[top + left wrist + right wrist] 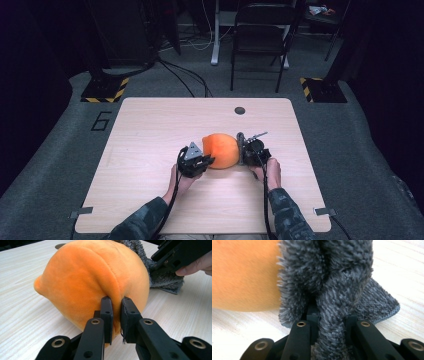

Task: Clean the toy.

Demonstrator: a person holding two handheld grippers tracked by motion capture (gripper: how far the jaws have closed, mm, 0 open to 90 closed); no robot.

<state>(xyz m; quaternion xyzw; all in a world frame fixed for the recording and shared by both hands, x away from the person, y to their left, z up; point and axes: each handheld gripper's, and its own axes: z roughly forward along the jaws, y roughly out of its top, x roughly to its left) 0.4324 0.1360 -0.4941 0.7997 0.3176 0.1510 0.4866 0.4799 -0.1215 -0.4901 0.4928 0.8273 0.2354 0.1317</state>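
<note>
Near the middle of the surface point(150, 125) lies the orange plush toy point(221, 150). The left gripper point(116, 305) pinches a fold of its fabric, apparently to steady it. The right gripper point(329, 315) is clamped on the grey fuzzy cloth point(337, 277), holding it against the toy's far side, likely to rub it.

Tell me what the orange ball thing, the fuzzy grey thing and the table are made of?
The orange plush toy looks like soft velvety fabric with a stitched seam, dented where the left tongs pinch it. The grey cloth seems a shaggy fleece or microfibre, with long fluffy fibres. The table looks like pale wood or a wood-look laminate, matt with fine grain lines.
</note>
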